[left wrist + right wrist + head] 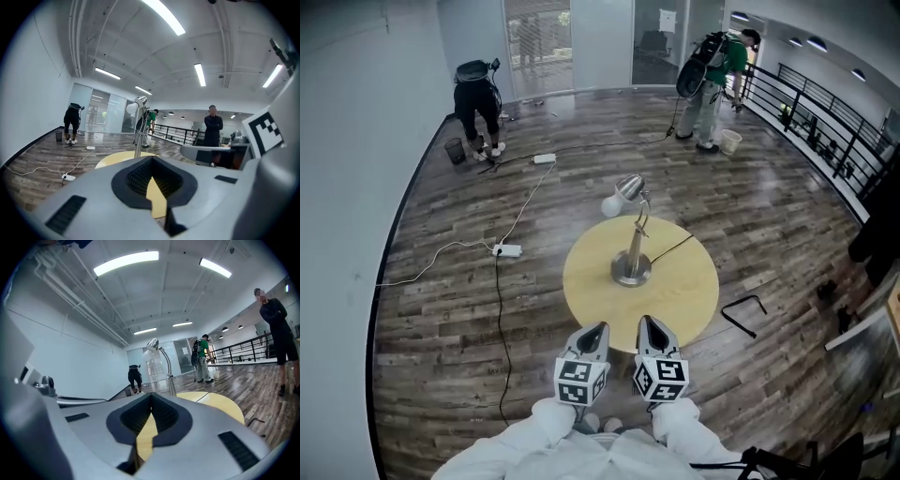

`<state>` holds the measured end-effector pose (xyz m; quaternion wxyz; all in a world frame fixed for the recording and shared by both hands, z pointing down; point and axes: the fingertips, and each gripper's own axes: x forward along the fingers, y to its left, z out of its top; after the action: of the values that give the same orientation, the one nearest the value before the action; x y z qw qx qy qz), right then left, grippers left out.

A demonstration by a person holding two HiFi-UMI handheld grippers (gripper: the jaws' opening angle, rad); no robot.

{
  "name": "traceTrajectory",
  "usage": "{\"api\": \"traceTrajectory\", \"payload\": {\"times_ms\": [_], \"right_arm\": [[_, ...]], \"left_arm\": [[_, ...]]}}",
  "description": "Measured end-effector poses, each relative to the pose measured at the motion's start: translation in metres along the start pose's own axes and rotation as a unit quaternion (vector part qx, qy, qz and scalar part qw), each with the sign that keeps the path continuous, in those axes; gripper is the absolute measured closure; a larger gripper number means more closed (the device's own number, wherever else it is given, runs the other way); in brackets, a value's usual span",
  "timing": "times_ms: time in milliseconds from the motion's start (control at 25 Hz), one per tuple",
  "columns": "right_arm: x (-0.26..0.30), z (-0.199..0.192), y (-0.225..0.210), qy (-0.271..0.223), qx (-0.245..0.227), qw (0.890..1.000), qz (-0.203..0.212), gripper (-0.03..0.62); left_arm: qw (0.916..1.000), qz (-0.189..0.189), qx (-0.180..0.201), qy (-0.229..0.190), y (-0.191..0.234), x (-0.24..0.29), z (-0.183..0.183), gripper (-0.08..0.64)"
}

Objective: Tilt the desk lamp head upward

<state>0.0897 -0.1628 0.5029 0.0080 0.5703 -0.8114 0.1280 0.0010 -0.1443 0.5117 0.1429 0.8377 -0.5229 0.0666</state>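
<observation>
Two grippers at 6 o'clock in the head view: your left gripper (597,330) and right gripper (650,323), side by side at the near rim. Each has its jaws closed together on nothing.

One round table (689,286), yellow top.

One desk lamp (633,246), at 12 o'clock from both jaws and well apart from them. Base at table centre, stem roughly upright.

One lamp head (630,187), atop the stem, drooping toward 10 o'clock. Your right gripper looks marginally nearer.

Three people:
- person bent over (476,103), 11 o'clock
- person in green (712,84), 1 o'clock
- person with folded arms (213,126), shown only in the gripper views
</observation>
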Motion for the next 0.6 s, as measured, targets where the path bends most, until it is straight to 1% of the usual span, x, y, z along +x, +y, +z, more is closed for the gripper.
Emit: {"api": "traceTrajectory", "payload": {"times_ms": [200, 400, 600], "right_arm": [[0.0, 0.002, 0.008, 0.001, -0.018, 1.0, 0.0, 0.578], [-0.002, -0.003, 0.013, 0.001, -0.018, 1.0, 0.0, 0.578], [-0.003, 0.001, 0.017, -0.003, -0.022, 1.0, -0.001, 0.578]], "left_arm": [[1.0, -0.006, 0.001, -0.007, 0.002, -0.003, 0.005, 0.557], [0.9998, -0.013, 0.007, -0.013, -0.002, -0.006, 0.005, 0.557], [0.9996, -0.022, 0.009, -0.015, -0.004, -0.007, 0.008, 0.557]]}}
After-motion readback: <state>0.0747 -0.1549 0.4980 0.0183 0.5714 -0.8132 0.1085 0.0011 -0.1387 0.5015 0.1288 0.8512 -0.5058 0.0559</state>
